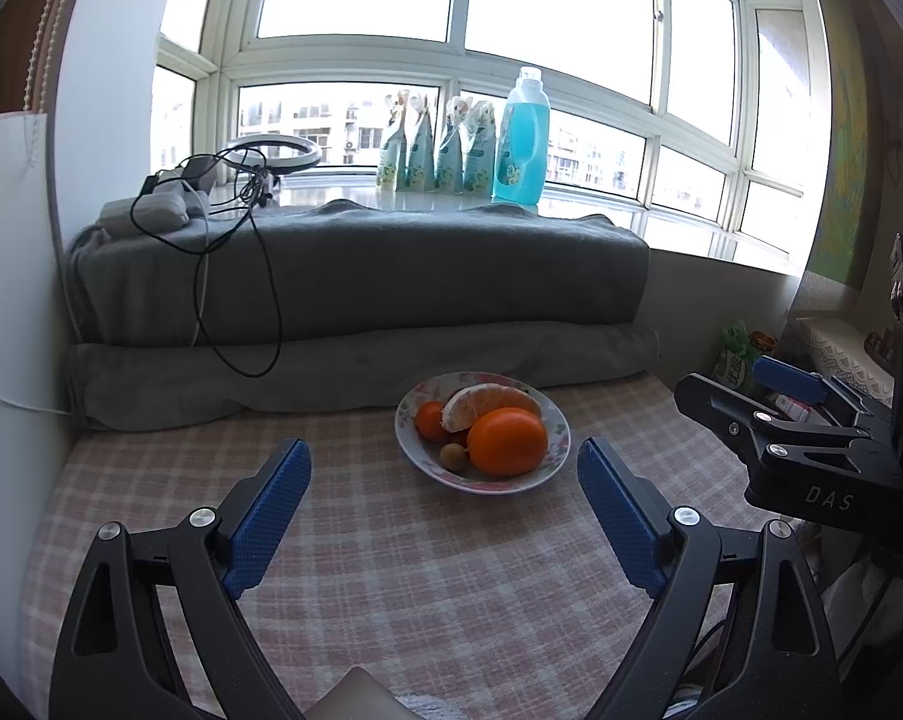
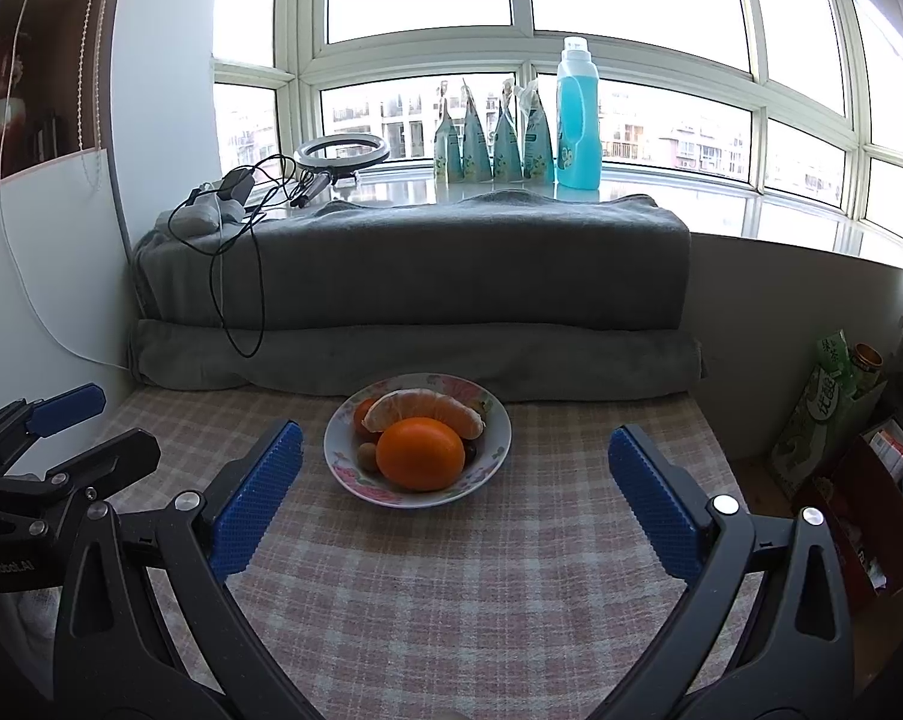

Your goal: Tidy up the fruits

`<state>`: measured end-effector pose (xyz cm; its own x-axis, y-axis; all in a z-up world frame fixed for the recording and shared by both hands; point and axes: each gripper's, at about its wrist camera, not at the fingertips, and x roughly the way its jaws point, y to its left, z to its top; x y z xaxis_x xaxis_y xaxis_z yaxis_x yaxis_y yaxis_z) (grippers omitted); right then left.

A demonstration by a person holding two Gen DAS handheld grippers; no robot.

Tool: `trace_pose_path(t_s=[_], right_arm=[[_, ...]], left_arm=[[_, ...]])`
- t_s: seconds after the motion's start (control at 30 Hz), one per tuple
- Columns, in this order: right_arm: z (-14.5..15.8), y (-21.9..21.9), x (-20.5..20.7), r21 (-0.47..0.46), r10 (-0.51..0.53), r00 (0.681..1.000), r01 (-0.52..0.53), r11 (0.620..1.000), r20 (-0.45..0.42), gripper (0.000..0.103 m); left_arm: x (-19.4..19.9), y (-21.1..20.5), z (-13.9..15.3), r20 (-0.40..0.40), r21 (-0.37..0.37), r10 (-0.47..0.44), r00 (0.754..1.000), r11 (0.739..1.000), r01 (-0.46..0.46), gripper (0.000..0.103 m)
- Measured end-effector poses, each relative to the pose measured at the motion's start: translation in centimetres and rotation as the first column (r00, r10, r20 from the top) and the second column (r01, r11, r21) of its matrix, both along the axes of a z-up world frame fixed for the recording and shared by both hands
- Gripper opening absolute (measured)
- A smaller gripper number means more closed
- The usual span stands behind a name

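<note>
Left wrist view — left gripper [image 1: 444, 468] and right gripper [image 2: 455, 456] gape empty before fruit bowl [image 1: 556, 461].

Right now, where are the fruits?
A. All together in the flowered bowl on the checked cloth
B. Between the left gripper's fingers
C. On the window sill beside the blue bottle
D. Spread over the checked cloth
A: the large orange, the peeled segment and the smaller fruits all lie inside the flowered bowl, and nothing is between the open grippers' fingers.

One bowl [image 2: 493, 450], four pouches [image 2: 493, 141], one blue bottle [image 2: 578, 120], two folded blankets [image 2: 451, 264].
</note>
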<state>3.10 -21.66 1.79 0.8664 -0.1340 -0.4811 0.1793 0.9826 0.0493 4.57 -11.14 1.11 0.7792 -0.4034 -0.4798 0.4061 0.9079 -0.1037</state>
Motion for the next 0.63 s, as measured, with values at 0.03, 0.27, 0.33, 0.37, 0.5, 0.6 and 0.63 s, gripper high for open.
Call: trace_pose_path(t_s=[0.03, 0.27, 0.33, 0.37, 0.5, 0.6, 0.63], right_arm=[[-0.01, 0.05, -0.01, -0.001, 0.000, 1.000, 0.000, 1.000, 0.000, 0.103], [-0.03, 0.10, 0.01, 0.002, -0.001, 1.000, 0.001, 1.000, -0.001, 0.103], [-0.08, 0.08, -0.01, 0.001, -0.001, 1.000, 0.001, 1.000, -0.002, 0.103], [-0.13, 0.13, -0.02, 0.000, 0.000, 1.000, 0.000, 1.000, -0.002, 0.103], [-0.36, 0.12, 0.02, 0.001, 0.001, 1.000, -0.001, 1.000, -0.005, 0.103], [-0.37, 0.13, 0.03, 0.001, 0.001, 1.000, -0.001, 1.000, -0.005, 0.103], [-0.37, 0.13, 0.02, 0.002, 0.000, 1.000, 0.000, 1.000, -0.005, 0.103]], left_arm=[[-0.02, -0.01, 0.00, 0.000, 0.000, 0.000, 1.000, 1.000, 0.000, 0.091], [-0.02, -0.03, -0.03, 0.000, 0.000, 0.000, 1.000, 1.000, 0.000, 0.091], [-0.02, -0.03, -0.03, 0.001, 0.000, 0.000, 1.000, 1.000, 0.000, 0.091], [-0.01, -0.02, -0.03, 0.001, 0.001, 0.001, 1.000, 1.000, -0.001, 0.091], [0.06, -0.09, -0.11, 0.003, 0.001, 0.000, 1.000, 1.000, 0.000, 0.091], [0.22, -0.02, -0.21, 0.002, -0.004, 0.001, 1.000, 1.000, -0.001, 0.091], [0.34, -0.04, -0.29, -0.001, -0.001, 0.004, 1.000, 1.000, -0.004, 0.091]])
